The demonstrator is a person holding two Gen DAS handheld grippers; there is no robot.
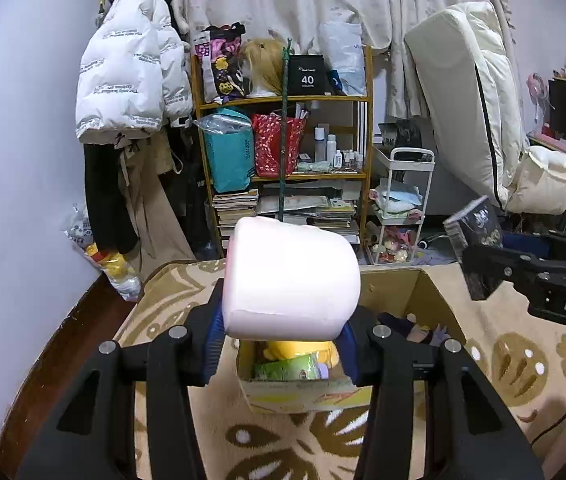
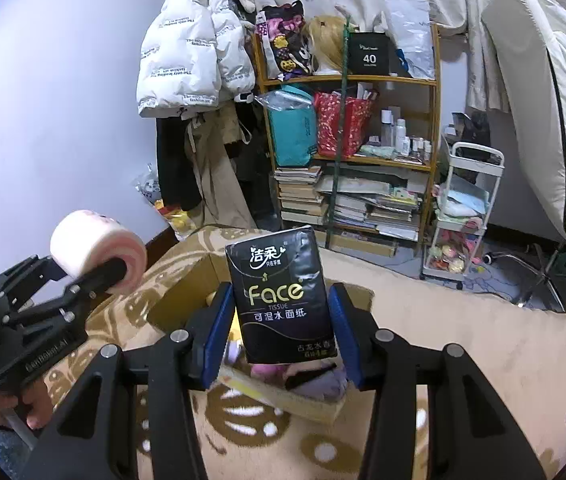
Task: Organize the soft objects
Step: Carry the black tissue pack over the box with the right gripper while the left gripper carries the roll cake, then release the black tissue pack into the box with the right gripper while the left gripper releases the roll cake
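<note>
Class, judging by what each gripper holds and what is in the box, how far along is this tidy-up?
Done: soft items already lie in the cardboard box. In hand: the left gripper grips a paper roll and the right gripper a black tissue pack, both above the box. Left: dropping both in.

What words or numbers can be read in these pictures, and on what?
"洁柔", "Face", "TISSUE", "可湿水面纸": black tissue pack in the right gripper.
"40": black box on the shelf.
"DAS": right gripper body, left view.
Jacket lettering and the pack's small print: too blurred.
</note>
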